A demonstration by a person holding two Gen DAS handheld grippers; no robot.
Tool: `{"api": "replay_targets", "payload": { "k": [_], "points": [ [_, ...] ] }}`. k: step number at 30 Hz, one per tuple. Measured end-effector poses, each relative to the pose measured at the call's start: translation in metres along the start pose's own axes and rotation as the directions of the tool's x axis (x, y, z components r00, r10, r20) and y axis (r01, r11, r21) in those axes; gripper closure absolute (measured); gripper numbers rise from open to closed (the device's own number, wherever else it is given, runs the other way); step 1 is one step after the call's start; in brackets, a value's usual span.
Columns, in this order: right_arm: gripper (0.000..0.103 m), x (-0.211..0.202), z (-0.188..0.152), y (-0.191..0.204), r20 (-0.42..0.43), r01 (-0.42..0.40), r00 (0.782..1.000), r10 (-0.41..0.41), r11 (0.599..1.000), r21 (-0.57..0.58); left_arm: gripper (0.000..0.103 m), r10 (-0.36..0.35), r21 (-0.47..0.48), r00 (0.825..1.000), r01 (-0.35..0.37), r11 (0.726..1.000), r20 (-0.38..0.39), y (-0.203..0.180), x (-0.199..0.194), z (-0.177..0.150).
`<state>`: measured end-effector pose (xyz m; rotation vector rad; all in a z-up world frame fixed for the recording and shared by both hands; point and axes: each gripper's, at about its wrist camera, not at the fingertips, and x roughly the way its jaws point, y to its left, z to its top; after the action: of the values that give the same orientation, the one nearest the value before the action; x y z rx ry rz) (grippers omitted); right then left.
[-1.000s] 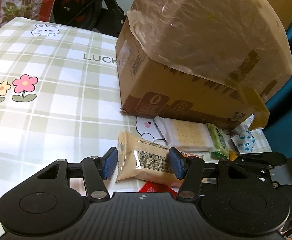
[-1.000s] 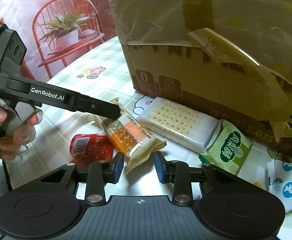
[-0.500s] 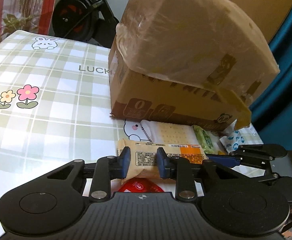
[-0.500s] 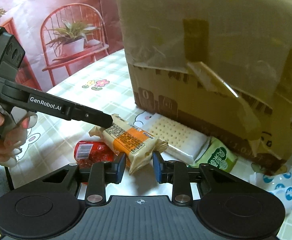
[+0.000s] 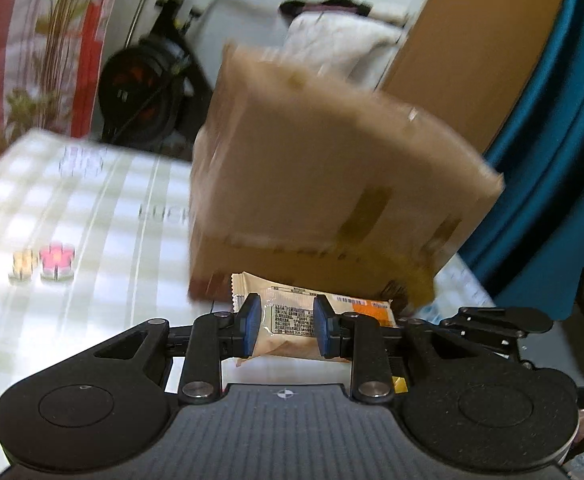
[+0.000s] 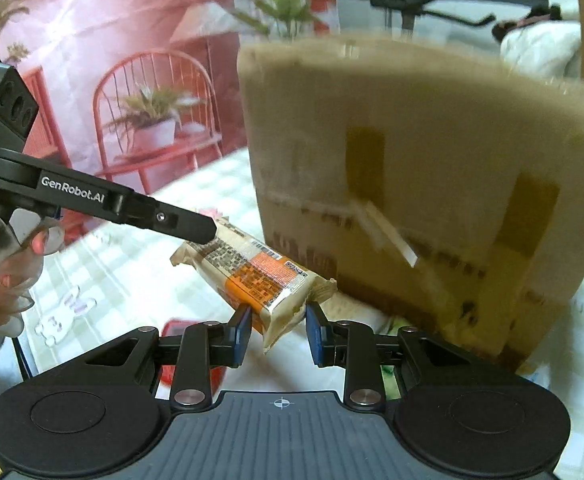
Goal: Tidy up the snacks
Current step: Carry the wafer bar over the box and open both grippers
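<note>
- Left wrist view: a checked desk carries a taped cardboard box; teal curtain behind.
- Left tool is nearly closed, clamping one end of the snack packet, lifted before the box.
- Right tool pinches the packet's other end.

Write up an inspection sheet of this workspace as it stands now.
Surface: checked tablecloth with flower and rabbit prints.
Job's things: snack bar in a tan and orange wrapper, lifted off the cloth; cardboard box behind it, flaps taped.
Clutter: red packet on the cloth under the bar; a green wrapper glimpsed by the box.
Grippers: left gripper shut on one end of the bar; right gripper shut on the other end; a hand holds the left one.
Cables: nothing seen.
Surroundings: exercise bike, teal curtain, chair-and-plant backdrop.
</note>
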<state>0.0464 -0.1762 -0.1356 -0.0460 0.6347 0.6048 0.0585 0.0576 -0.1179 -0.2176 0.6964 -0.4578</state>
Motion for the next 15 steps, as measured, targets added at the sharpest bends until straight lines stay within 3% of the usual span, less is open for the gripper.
{"api": "replay_targets", "payload": {
  "k": [5, 10, 15],
  "points": [
    [0.076, -0.03, 0.022, -0.005, 0.103, 0.002, 0.995, -0.001, 1.0, -0.018, 0.074, -0.01, 0.03, 0.996, 0.007, 1.0, 0.093, -0.025, -0.024, 0.022],
    [0.076, -0.058, 0.045, -0.01, 0.199, 0.021, 0.98, -0.011, 0.999, -0.048, 0.074, -0.043, 0.072, 0.98, 0.03, 0.997, 0.196, -0.049, -0.046, 0.045],
    [0.076, -0.074, 0.076, -0.027, 0.268, 0.06, 0.963, -0.034, 0.994, -0.089, 0.074, -0.058, 0.128, 0.965, 0.026, 0.991, 0.254, -0.071, -0.045, 0.069]
  ]
}}
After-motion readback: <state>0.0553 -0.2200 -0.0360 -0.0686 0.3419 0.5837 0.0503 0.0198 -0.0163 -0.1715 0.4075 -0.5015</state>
